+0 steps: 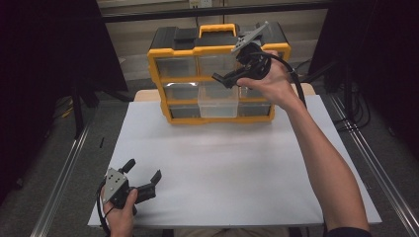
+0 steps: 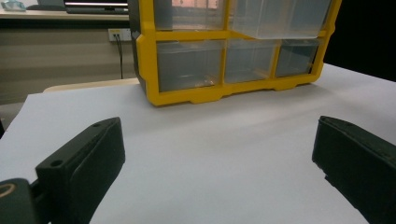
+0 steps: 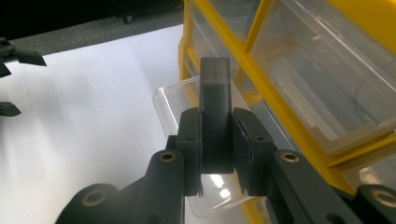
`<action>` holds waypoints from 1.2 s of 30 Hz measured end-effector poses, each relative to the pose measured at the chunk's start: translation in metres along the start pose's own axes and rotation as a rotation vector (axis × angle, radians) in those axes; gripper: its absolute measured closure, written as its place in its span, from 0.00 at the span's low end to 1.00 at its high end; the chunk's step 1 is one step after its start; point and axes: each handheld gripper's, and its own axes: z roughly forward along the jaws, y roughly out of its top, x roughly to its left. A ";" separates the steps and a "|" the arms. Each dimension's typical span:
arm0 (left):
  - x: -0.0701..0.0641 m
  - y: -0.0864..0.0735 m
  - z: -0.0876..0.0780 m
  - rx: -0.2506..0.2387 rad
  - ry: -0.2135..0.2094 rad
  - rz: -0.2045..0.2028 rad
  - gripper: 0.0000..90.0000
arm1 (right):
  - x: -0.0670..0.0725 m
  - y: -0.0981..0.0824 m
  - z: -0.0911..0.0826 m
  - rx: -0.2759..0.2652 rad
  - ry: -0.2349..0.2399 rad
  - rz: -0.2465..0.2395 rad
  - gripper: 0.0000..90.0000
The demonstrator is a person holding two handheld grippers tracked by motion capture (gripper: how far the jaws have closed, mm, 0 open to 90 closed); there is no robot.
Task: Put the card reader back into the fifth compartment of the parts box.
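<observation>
While raised in front of the yellow organizer (image 1: 217, 74) at the far edge of the white tabletop (image 1: 232, 168), right tongs (image 3: 216, 140) clenched on a small dark grey block (image 3: 215, 112). Block upright between the two pads, its upper half projecting beyond the jaw tips. Positioned directly above a clear drawer (image 3: 182, 116) pulled out from the middle row of the organizer; block not touching the drawer as far as can be told. In the high view, right tongs (image 1: 232, 76) pointed left, level with the upper rows, right hand (image 1: 274, 81) wrapped around the body, cable looping down behind the wrist.

Left tongs (image 1: 143, 175) released, jaws spread wide, nothing between them. Resting low at the near left corner of the tabletop, held by the left hand (image 1: 121, 217), well apart from block and organizer. Remaining drawers shut; contents not discernible.
</observation>
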 end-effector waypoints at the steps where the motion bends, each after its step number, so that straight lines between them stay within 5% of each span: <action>1: 0.000 0.000 0.000 -0.001 -0.001 -0.002 0.03 | -0.001 0.000 0.001 0.006 -0.003 0.000 0.82; 23: 0.001 0.000 0.001 0.001 0.000 -0.002 0.03 | -0.012 0.003 0.036 0.148 -0.004 0.021 0.82; 36: 0.001 0.000 0.002 0.004 -0.006 -0.006 0.03 | -0.007 -0.002 0.052 0.206 0.019 -0.001 0.82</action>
